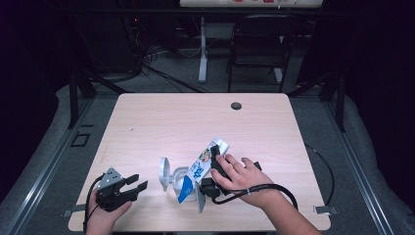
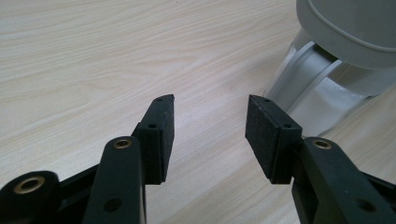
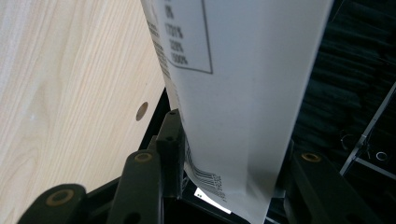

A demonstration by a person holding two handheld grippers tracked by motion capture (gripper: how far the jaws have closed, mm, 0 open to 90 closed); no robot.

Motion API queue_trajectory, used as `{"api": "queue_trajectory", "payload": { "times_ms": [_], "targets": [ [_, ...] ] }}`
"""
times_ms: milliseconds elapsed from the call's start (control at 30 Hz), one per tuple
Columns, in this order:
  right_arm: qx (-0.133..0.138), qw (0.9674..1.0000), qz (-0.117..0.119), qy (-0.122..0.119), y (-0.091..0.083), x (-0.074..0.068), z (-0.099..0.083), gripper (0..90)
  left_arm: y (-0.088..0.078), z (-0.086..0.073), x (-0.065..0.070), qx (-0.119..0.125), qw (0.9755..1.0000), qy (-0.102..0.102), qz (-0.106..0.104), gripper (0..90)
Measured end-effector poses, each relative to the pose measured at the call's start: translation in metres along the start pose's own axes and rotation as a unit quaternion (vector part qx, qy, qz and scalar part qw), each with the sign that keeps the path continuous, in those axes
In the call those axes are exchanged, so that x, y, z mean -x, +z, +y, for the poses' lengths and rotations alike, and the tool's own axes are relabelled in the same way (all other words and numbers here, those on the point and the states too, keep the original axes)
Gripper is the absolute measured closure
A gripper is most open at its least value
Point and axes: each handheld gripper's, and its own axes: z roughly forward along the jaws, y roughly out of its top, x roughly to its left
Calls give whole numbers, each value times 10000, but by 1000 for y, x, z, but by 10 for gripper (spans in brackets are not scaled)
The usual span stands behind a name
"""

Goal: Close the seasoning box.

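A blue and white drink carton (image 1: 201,165) leans steeply to the left, its blue lower end down at a small grey-white container (image 1: 177,177) whose round lid (image 1: 164,173) is flipped open. My right gripper (image 1: 215,170) is shut across the carton's middle. In the right gripper view the carton's white printed side (image 3: 243,93), with a barcode, sits pressed between the two jaws of the right gripper (image 3: 229,154). My left gripper (image 1: 135,186) rests near the table's front left, open and empty, left of the container. In its own view the left gripper (image 2: 210,135) points at bare tabletop, the container (image 2: 327,79) at upper right.
The light wooden table (image 1: 161,122) has a dark round grommet (image 1: 236,105) near its far edge. A black cable (image 1: 279,188) loops from the right gripper over the front right. Beyond the table stand a dark chair (image 1: 259,44) and a white desk leg (image 1: 202,49).
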Motion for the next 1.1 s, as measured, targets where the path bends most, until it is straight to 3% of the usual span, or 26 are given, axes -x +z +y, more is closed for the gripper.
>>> {"api": "queue_trajectory", "payload": {
  "times_ms": [667,1100],
  "targets": [
    [-63,10000,-18,-63,-1,2,-2,602,1,0,0,-5,10000,-13,-6,528],
    [-11,10000,-38,68,-1,2,-5,598,1,0,0,-20,10000,-12,-5,528]
  ]
}}
